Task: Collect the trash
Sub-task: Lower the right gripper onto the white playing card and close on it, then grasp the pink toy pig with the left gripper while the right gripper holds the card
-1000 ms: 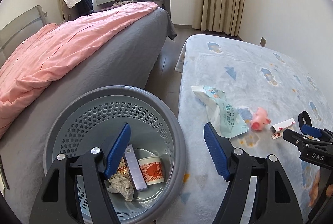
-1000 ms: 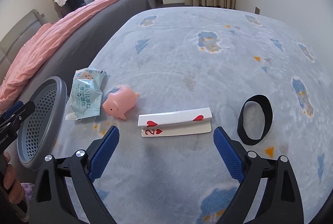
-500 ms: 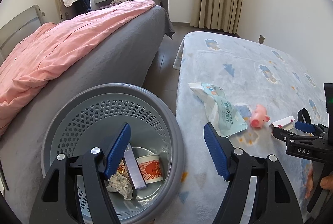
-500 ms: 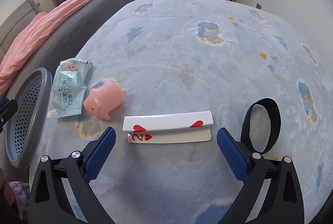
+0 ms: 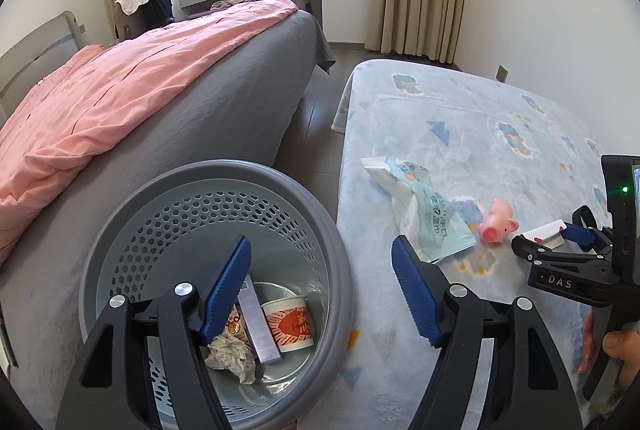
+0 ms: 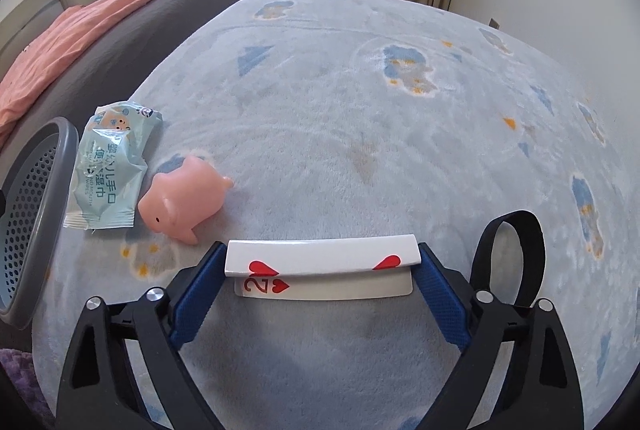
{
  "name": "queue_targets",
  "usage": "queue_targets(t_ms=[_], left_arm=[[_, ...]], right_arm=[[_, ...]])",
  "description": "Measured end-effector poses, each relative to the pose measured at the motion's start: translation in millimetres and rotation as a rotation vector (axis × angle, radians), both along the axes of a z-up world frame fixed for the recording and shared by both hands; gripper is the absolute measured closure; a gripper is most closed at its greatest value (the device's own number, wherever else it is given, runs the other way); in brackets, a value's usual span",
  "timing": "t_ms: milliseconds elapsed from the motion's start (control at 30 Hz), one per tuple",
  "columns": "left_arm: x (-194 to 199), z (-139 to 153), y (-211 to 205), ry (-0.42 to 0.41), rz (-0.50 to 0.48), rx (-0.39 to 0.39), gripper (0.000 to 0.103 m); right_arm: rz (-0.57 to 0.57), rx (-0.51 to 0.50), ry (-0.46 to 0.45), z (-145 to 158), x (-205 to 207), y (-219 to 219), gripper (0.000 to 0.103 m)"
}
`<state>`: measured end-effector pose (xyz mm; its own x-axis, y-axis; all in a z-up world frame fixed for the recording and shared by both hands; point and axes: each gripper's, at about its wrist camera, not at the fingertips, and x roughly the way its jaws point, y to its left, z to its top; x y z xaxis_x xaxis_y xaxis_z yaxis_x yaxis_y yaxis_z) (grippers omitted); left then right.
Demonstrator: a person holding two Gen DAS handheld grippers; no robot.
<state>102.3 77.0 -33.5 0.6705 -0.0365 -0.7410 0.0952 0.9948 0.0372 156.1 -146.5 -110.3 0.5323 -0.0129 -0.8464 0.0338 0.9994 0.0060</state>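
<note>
A folded two-of-hearts playing card [image 6: 320,262] lies on the pale blue blanket [image 6: 360,90]. My right gripper [image 6: 320,270] is down around it, one blue pad at each end of the card, jaws wide; it also shows in the left wrist view [image 5: 560,246]. A teal wet-wipe wrapper [image 6: 108,166] lies at the left. My left gripper [image 5: 320,286] is open and empty above the grey perforated bin [image 5: 312,206], which holds a noodle cup [image 5: 288,322], a crumpled paper [image 5: 232,352] and a slim box [image 5: 256,318].
A pink toy pig [image 6: 180,198] sits between the wrapper and the card. A black strap loop [image 6: 508,254] lies right of the card. A grey bed with a pink duvet [image 5: 120,102] stands left of the bin. Curtains and a wall are behind.
My right gripper moved forward and down until its pads flank the folded card. The left gripper stayed above the bin and drew back slightly.
</note>
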Motion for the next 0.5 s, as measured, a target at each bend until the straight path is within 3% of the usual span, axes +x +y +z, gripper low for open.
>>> queue_targets(t_ms=[500], left_arm=[[-18.3, 2.7, -21.7, -0.026, -0.081, 0.018, 0.033]], right_arm=[[-0.002, 0.071, -0.089, 35.0, -28.0, -8.1, 0.019]])
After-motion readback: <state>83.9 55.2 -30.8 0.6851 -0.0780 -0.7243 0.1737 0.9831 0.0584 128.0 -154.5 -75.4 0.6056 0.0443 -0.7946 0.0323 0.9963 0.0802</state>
